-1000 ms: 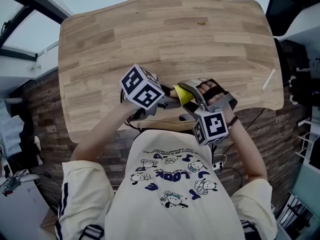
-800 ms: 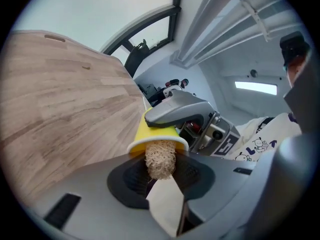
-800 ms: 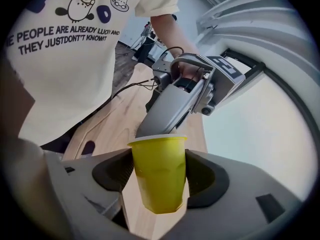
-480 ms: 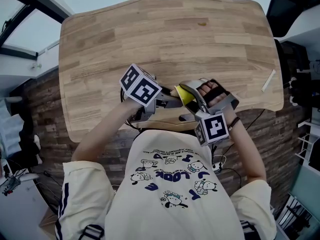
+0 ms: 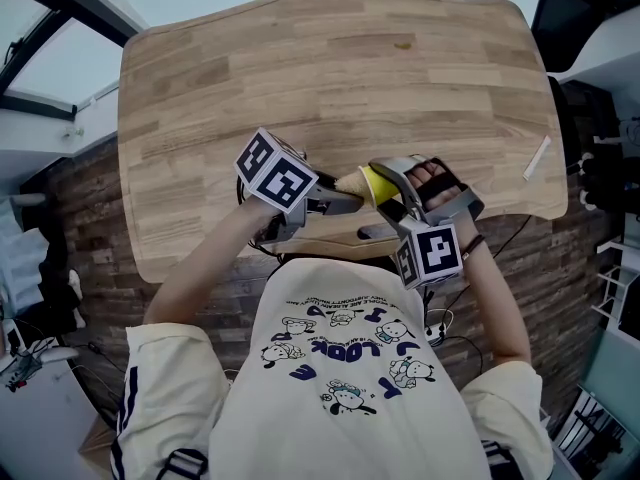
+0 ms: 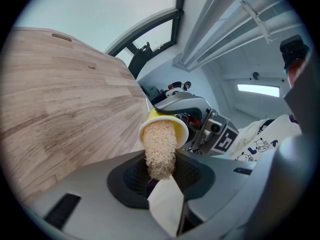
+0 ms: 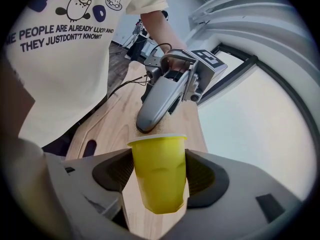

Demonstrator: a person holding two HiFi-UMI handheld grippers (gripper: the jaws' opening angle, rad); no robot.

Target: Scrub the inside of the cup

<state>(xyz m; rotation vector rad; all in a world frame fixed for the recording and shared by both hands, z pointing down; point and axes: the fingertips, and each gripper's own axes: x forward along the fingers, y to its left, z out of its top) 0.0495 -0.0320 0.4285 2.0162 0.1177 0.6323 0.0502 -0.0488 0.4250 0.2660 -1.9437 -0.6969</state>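
We see the cup [image 7: 159, 166] held in the air over the near edge of the wooden worktop [image 5: 330, 78], close to the person's chest. It is bright yellow, with a paler rolled rim, and it tapers toward its base. Its side wall shows a shallow crease where it is squeezed. The right gripper [image 7: 159, 184] has its fingers [image 7: 112, 171] clamped on the cup's two sides, and the mouth points toward the left gripper [image 6: 161, 176]. That gripper's fingers [image 6: 125, 181] are clenched on one end of a tan, fibrous scrubber [image 6: 160, 146]. The scrubber's other end sits inside the cup's mouth and fills most of the opening.
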